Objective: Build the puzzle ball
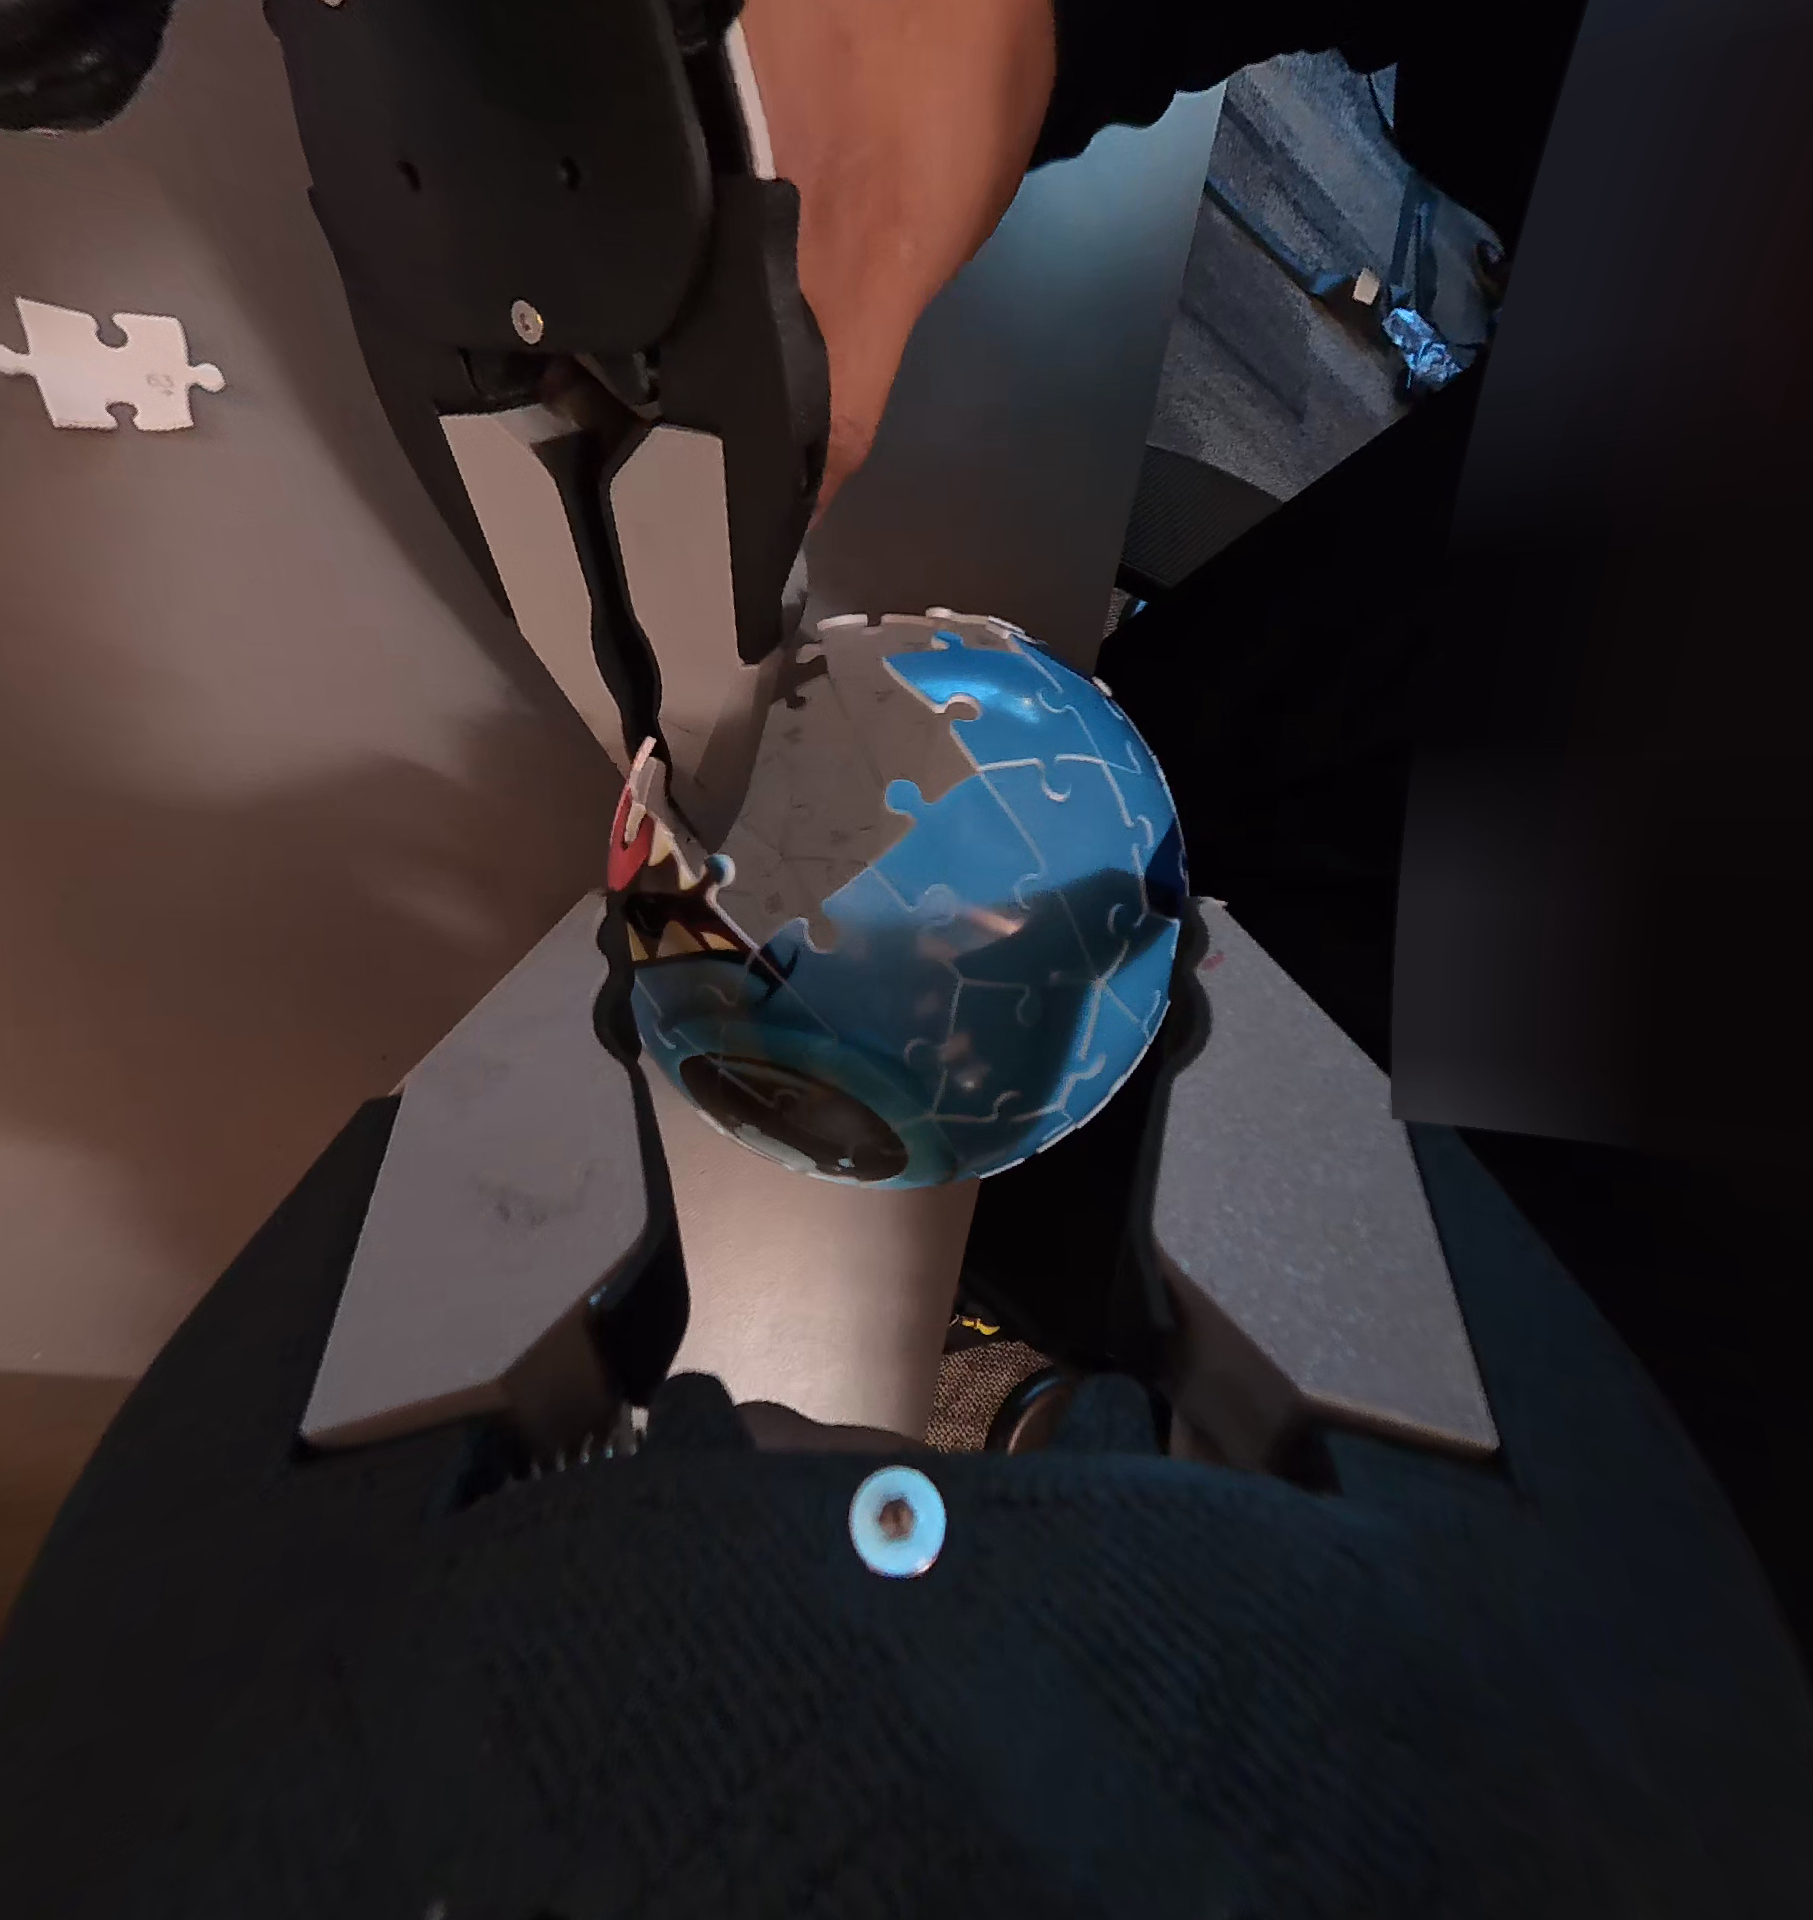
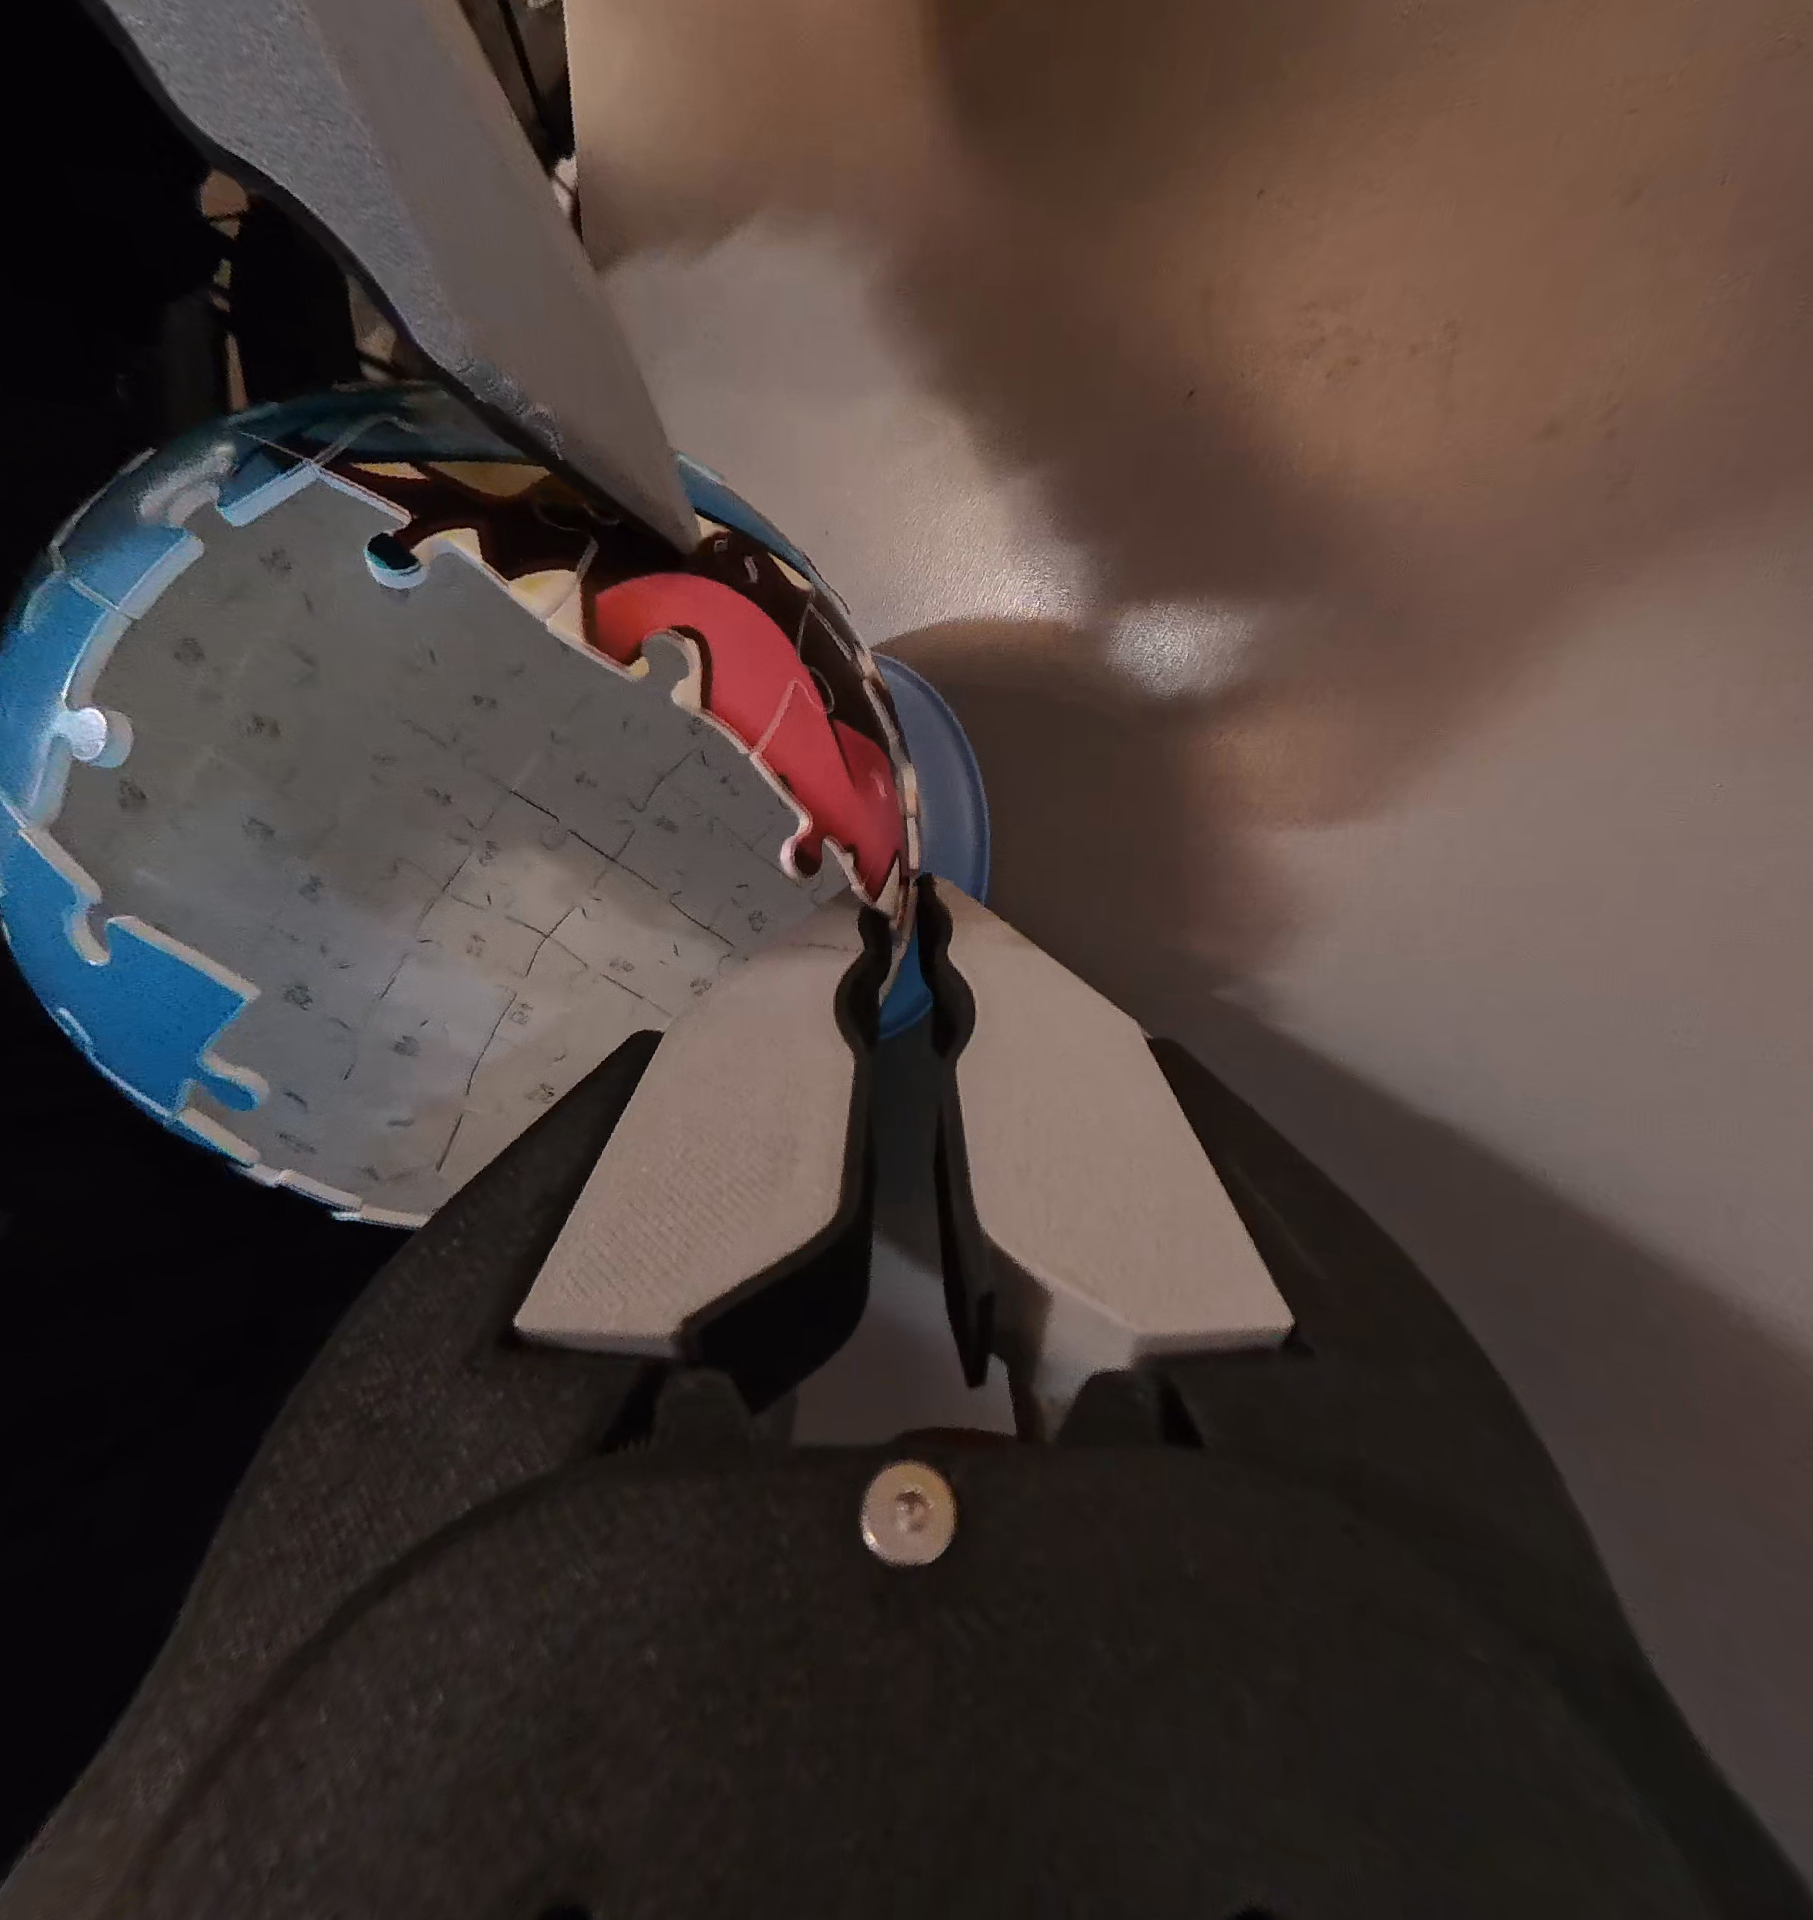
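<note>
In the left wrist view, the left gripper [image 1: 902, 966] holds the puzzle ball [image 1: 985, 935] in the centre of the frame. Its two fingers stand apart and press on the left and right sides of the ball, so the ball is clamped between them above the edge of the grey table [image 1: 206, 675]. The ball is not complete: a large part is open and shows the pale grey inner side of the pieces, while the outside is glossy blue with a dark round patch at the bottom.

From the upper left of this frame comes the right gripper [image 1: 653, 769]. Its jaws are almost together and pinch a red and white puzzle piece [image 1: 627, 831] at the left rim of the opening, touching the ball. A loose white puzzle piece [image 1: 102, 364] lies face down on the table in the upper left, well apart from the ball.

In the right wrist view, the ball [image 2: 362, 831] fills the left half of the frame. The right gripper [image 2: 907, 925] is closed narrow on the thin edge of the piece with the red pattern [image 2: 777, 717], at the right rim of the ball. A finger of the left gripper [image 2: 528, 312] comes down from the top and touches the ball
</note>
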`<state>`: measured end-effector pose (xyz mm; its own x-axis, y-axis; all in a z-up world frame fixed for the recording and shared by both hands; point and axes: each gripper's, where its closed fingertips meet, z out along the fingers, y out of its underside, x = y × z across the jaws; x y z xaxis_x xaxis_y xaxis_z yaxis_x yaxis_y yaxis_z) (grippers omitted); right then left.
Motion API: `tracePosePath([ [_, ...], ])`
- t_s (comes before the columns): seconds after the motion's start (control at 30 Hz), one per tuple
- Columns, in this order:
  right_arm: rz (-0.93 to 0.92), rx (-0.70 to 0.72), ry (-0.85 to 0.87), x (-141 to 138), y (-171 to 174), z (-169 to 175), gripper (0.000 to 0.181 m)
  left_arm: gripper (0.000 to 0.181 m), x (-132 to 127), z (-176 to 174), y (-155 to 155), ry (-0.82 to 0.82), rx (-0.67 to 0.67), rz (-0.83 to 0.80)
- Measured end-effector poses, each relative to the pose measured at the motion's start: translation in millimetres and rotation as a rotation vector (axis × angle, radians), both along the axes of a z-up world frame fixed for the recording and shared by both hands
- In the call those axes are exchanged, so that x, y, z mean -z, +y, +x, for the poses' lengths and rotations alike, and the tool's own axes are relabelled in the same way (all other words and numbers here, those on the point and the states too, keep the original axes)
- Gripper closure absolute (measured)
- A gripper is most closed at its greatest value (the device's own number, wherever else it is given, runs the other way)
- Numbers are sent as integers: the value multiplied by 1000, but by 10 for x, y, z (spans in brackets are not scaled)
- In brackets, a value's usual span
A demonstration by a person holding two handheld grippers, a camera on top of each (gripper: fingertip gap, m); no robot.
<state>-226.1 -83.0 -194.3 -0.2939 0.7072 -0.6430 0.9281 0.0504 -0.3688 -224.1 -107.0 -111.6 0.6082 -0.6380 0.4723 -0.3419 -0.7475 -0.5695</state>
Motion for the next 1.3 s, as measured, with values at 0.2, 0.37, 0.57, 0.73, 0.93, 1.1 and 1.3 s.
tracePosePath([
  [0.2,3,11,8,-18,5,6,180,81,-18,25,3,0,1,-3],
  [0.37,-6,32,12,-10,-2,-1,180,80,-9,42,15,1,-2,-3],
  [0.57,12,54,21,-8,-5,-22,180,80,-6,38,18,11,-13,6],
  [0.73,-24,65,58,-53,-29,-45,175,83,-40,36,-8,1,-10,10],
  [0.93,39,53,198,-110,26,-148,171,85,-39,16,-10,-14,-21,12],
  [1.1,85,12,277,-72,-18,-189,174,85,-29,19,-18,-23,-19,18],
  [1.3,91,-18,353,-85,-59,-203,179,85,-5,13,-21,-66,-22,4],
])
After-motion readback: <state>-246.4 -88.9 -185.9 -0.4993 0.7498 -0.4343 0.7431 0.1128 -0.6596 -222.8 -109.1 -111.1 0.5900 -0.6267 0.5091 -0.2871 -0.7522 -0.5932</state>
